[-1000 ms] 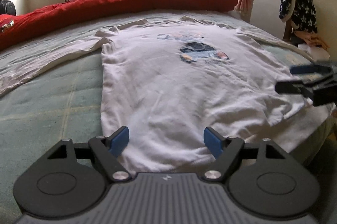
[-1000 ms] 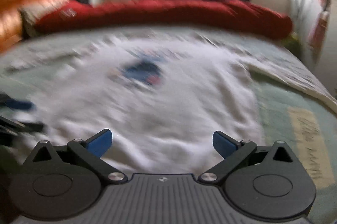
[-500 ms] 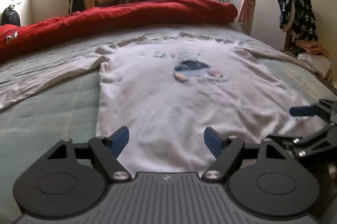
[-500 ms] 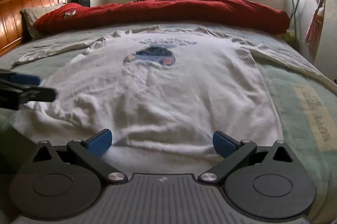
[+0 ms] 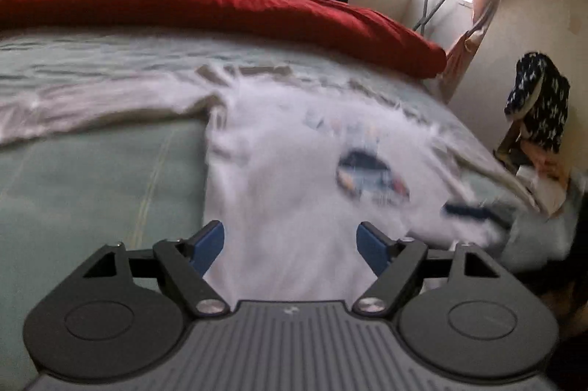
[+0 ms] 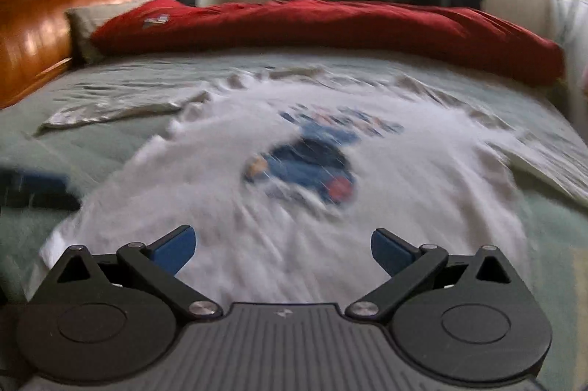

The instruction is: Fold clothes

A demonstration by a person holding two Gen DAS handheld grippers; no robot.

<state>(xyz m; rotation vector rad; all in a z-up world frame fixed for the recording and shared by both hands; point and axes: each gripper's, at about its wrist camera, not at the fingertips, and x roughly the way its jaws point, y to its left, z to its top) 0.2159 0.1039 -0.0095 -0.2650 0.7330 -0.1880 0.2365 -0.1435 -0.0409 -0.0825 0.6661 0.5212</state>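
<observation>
Both tools, left tool [image 5: 290,244] and right tool [image 6: 283,249], advanced, spread, over one T-shirt [image 6: 294,207].

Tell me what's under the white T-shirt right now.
The white T-shirt lies spread flat on the pale green bedsheet, which shows all around it. Whatever is beneath the shirt's body is covered, so I can't tell. Both grippers are open and hold nothing.
</observation>
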